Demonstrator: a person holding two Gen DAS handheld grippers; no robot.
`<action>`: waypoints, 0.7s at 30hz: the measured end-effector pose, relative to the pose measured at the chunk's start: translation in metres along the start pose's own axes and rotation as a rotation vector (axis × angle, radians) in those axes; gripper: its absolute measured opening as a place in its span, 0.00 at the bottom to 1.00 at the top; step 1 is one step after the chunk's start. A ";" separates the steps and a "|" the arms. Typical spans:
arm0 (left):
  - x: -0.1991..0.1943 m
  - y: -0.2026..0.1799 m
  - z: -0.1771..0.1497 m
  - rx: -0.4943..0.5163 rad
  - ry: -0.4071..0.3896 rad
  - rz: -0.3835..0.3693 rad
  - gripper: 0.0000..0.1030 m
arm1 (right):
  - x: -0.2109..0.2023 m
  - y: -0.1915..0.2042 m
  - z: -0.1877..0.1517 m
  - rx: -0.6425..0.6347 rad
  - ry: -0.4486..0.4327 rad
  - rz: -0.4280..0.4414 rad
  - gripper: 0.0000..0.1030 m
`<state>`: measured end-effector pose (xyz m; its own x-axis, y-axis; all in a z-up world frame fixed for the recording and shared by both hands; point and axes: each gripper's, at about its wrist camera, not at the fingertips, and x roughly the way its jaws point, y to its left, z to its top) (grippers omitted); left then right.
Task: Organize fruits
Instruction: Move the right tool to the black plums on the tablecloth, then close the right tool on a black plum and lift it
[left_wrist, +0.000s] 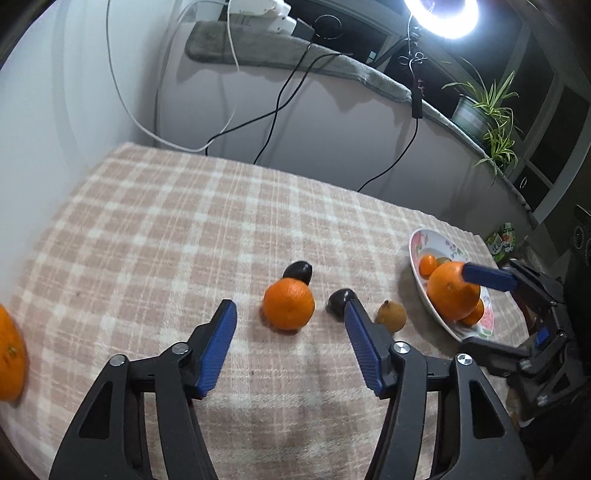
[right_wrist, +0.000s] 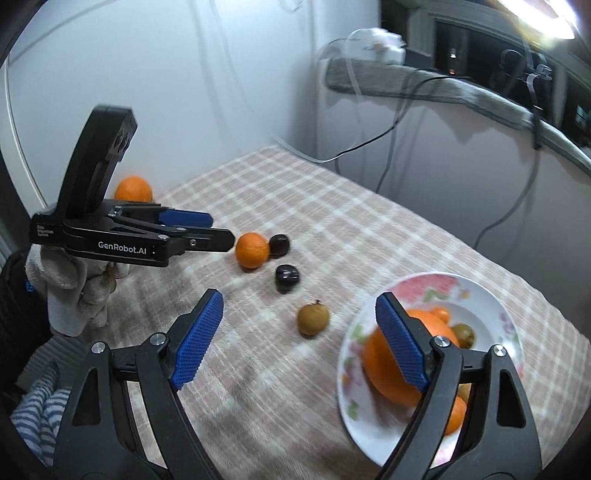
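Observation:
My left gripper (left_wrist: 290, 302) is open over the checked cloth, its tips just short of a small orange (left_wrist: 288, 308) (right_wrist: 252, 254). Beside that orange lie two dark plums (left_wrist: 298, 271) (left_wrist: 341, 301) and a brown round fruit (left_wrist: 391, 315) (right_wrist: 313, 319). A flowered plate (left_wrist: 436, 240) (right_wrist: 424, 286) at the right holds a big orange (left_wrist: 448, 295) (right_wrist: 380, 369) and smaller fruits. My right gripper (right_wrist: 299, 296) is open at the plate's near edge, nothing between its pads. Another orange (left_wrist: 11, 354) (right_wrist: 133, 189) sits far left.
A gloved hand (right_wrist: 74, 284) holds the left gripper (right_wrist: 221, 236). Cables (left_wrist: 273, 110) hang down the wall behind the table. A potted plant (left_wrist: 480, 107) stands on the ledge at the back right. Striped fabric (right_wrist: 40, 417) lies below the table's left edge.

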<state>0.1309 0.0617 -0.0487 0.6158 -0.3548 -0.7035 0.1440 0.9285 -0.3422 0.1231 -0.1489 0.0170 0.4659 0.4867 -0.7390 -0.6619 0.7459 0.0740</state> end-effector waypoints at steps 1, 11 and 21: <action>0.000 0.001 -0.001 -0.003 0.003 -0.003 0.53 | 0.006 0.004 0.002 -0.013 0.016 0.008 0.77; 0.014 0.005 -0.003 -0.030 0.032 -0.045 0.47 | 0.061 0.023 0.013 -0.085 0.156 0.003 0.50; 0.025 0.004 -0.002 -0.026 0.049 -0.053 0.47 | 0.088 0.024 0.017 -0.121 0.209 -0.030 0.38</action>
<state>0.1453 0.0561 -0.0687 0.5689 -0.4086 -0.7137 0.1546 0.9055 -0.3952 0.1581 -0.0808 -0.0348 0.3631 0.3512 -0.8631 -0.7210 0.6926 -0.0215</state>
